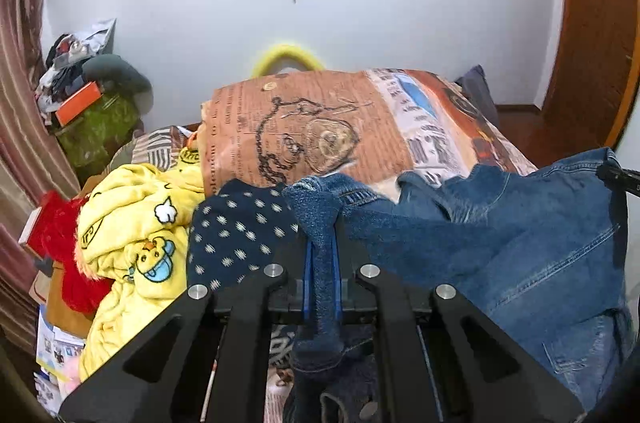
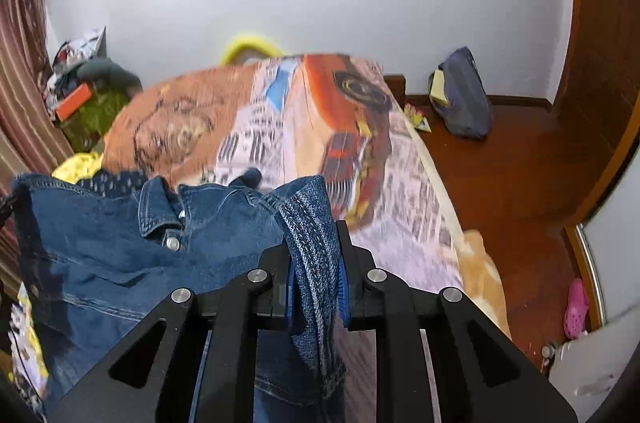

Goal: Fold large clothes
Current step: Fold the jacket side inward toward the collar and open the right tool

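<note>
A blue denim jacket [image 1: 500, 243] hangs stretched between my two grippers above the bed. My left gripper [image 1: 322, 243] is shut on one edge of the denim, which bunches between the jaws and hangs below them. My right gripper [image 2: 314, 247] is shut on the other edge of the jacket [image 2: 120, 255]. The collar and a metal snap button [image 2: 173, 243] show in the right wrist view. The right gripper's tip [image 1: 618, 177] shows at the left wrist view's right edge.
The bed [image 2: 280, 127] has an orange printed cover. A pile with a yellow cartoon blanket [image 1: 132, 223], a navy dotted garment [image 1: 240, 235] and red fabric [image 1: 64, 243] lies at its left. A blue bag [image 2: 464, 99] and a pink shoe [image 2: 576, 307] sit on the wooden floor at right.
</note>
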`<state>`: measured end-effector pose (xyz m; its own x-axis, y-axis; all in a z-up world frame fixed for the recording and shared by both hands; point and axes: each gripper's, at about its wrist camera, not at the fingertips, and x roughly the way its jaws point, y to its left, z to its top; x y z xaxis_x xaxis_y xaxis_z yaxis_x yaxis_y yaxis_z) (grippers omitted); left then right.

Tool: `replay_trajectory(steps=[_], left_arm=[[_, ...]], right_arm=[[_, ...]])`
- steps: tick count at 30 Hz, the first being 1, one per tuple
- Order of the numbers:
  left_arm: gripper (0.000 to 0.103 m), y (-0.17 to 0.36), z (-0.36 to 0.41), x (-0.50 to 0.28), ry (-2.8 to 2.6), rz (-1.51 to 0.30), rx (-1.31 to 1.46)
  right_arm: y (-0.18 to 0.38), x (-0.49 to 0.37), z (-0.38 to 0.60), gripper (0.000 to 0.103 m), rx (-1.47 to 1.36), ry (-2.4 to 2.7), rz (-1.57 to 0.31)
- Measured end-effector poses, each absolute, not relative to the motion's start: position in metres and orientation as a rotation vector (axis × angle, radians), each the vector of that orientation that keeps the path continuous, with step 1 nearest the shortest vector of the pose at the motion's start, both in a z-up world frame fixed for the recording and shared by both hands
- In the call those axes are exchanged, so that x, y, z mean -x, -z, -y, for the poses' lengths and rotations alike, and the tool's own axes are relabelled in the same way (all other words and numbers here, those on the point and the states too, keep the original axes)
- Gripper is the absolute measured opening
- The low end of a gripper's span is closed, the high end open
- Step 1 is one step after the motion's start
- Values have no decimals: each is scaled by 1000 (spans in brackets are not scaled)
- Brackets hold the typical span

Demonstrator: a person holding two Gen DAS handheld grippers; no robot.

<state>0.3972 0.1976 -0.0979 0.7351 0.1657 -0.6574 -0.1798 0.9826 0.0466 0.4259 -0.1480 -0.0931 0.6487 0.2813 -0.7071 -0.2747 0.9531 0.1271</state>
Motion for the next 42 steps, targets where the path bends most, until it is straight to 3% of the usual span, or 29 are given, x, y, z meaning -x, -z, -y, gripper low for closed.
replay_trajectory(steps=[11, 14, 23, 26, 30, 34, 38, 42], left_arm=[[11, 200, -266, -465, -334, -957, 86], [16, 220, -273, -471, -329, -995, 97], [23, 215, -258, -459, -292, -1007, 10], [25, 203, -252, -447, -268, -1001, 13], [43, 178, -240, -420, -229, -964, 22], [53, 152, -227, -388, -177, -925, 13], [65, 130, -217, -355, -138, -887, 6], [79, 114, -211, -319, -91, -866, 3]], right_arm=[[181, -491, 140, 14, -17, -200, -988], [196, -500, 142, 15, -28, -203, -1025], [198, -485, 138, 22, 43, -198, -1063], [183, -469, 137, 35, 68, -205, -1054], [152, -436, 134, 42, 112, -249, -996], [122, -402, 131, 66, 139, -276, -939], [95, -364, 128, 70, 182, -297, -872], [80, -327, 124, 83, 233, -314, -828]])
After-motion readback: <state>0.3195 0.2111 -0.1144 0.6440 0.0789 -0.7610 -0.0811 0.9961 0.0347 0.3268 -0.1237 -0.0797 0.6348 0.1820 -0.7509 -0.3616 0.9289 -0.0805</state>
